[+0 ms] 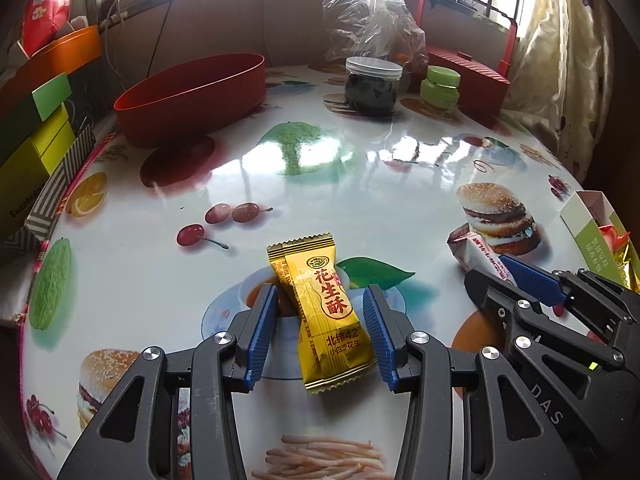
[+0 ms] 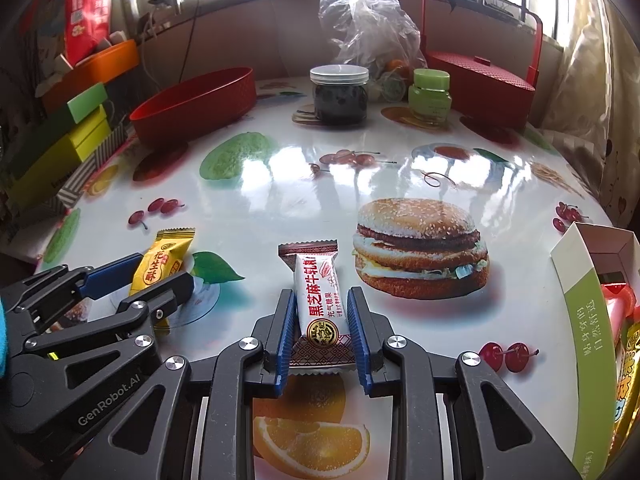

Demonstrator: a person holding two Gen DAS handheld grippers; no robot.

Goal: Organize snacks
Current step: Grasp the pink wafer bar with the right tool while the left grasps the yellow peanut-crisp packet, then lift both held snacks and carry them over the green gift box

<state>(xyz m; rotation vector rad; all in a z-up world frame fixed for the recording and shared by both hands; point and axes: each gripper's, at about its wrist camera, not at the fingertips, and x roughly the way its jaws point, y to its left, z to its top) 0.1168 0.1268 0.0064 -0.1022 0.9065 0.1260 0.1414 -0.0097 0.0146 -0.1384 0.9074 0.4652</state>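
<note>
Two snacks on the near bench (image 1: 168, 272): right gripper (image 2: 320, 330) fingers clamp the white candy bar (image 2: 318, 292); left gripper (image 1: 320, 332) fingers straddle the yellow peanut bar (image 1: 320, 304), untouched, probably bound for the far-left red bowl (image 1: 192, 96).

Window backlight, tabletop (image 1: 224, 240) glare, fisheye warping

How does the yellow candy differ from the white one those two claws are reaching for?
The yellow candy has a gold wrapper with red lettering; the white candy has a white wrapper with maroon ends. The yellow candy lies loose between the left gripper fingers, gaps on both sides; the white candy is pinched by the right gripper. Both are sealed, crimp-ended packets on the printed table.
</note>
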